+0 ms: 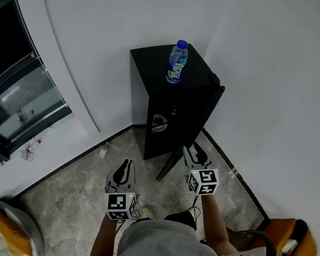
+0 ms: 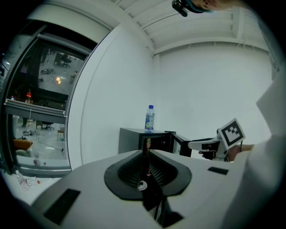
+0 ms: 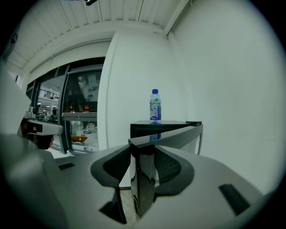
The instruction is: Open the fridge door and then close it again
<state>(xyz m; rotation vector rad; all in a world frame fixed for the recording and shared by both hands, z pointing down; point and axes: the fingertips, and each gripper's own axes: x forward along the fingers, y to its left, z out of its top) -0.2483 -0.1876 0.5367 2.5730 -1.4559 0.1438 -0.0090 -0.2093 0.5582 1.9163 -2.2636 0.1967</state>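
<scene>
The right hand-held gripper has its jaws set wide on the free edge of the fridge door, and both pads seem to press on it, though the left pad's contact lower down is hard to judge. The door stands partly open, swung out from the black fridge straight ahead of this hand-held gripper. The jaws hide the part of the door's edge that they cover.

The left hand-held gripper hangs just to the left of the right one, its jaws together with nothing between them, short of the fridge.

A water bottle stands upright on the fridge's top, beyond both hand-held grippers. The fridge's inside is dark, and a small orange-labelled thing in it is too dim to name.
</scene>
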